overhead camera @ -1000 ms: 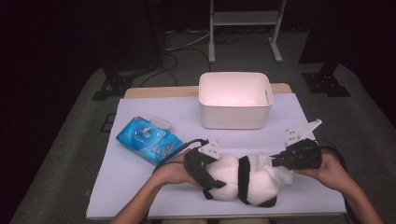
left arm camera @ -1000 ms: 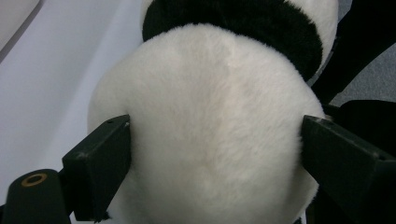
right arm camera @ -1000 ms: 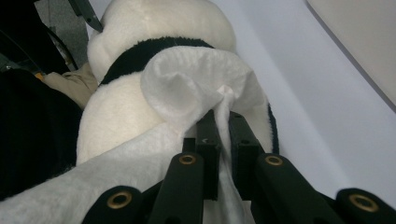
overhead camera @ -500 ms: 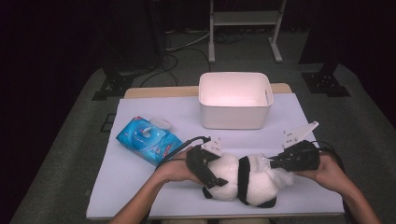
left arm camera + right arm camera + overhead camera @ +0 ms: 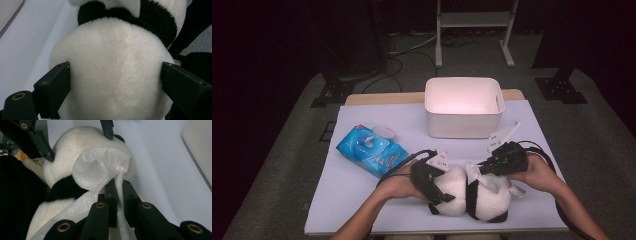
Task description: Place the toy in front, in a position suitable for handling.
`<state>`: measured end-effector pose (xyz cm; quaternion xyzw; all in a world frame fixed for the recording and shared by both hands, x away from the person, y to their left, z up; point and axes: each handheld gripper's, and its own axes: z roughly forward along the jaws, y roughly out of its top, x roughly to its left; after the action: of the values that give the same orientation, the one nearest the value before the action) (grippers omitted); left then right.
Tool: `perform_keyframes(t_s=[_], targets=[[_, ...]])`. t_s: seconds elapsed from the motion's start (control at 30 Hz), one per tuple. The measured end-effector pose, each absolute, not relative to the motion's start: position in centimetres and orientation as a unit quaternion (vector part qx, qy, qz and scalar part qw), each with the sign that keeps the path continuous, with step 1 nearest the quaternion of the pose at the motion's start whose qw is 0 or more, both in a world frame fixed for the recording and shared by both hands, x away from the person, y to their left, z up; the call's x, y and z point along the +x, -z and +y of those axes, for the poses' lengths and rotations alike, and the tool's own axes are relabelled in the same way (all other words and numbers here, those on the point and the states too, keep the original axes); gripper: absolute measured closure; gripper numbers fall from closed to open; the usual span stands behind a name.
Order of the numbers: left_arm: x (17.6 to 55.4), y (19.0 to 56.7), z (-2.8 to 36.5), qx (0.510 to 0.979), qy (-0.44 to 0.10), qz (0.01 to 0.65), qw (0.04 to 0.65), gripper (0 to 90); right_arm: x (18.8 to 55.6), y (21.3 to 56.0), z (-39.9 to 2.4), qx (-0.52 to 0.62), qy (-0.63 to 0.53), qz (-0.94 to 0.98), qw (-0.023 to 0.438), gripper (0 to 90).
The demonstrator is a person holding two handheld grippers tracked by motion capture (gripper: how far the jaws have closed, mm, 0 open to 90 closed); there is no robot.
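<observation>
A black-and-white panda plush lies near the table's front edge. My left gripper grips its white head from the left. In the left gripper view the two jaws press into the fur on either side of the head. My right gripper comes in from the right over the plush, shut on a crumpled white wipe. In the right gripper view the wipe bunches out past the closed jaws and rests on the plush's white fur, with the black band of the plush below it.
A white plastic bin stands empty at the back centre. A blue pack of wet wipes lies at the left. The pale cloth-covered table has bare room at the front left and far right.
My right gripper has slid left across the plush with the wipe in it. The left gripper has stayed in place on the head.
</observation>
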<state>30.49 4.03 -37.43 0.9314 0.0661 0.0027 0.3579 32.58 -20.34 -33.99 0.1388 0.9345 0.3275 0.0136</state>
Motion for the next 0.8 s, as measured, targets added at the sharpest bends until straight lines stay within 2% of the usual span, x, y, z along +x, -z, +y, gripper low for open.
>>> perform_keyframes(t_s=[0.27, 0.8], targets=[[30.4, 37.6, 4.3, 0.929, -0.003, 0.067, 0.364, 11.4, 33.5, 34.3, -18.5, 0.129, -0.312, 0.941, 0.007, 84.0], [30.5, 37.6, 4.3, 0.930, -0.002, 0.067, 0.363, 11.8, 32.4, 34.0, -24.3, 0.179, -0.335, 0.925, 0.029, 84.0]])
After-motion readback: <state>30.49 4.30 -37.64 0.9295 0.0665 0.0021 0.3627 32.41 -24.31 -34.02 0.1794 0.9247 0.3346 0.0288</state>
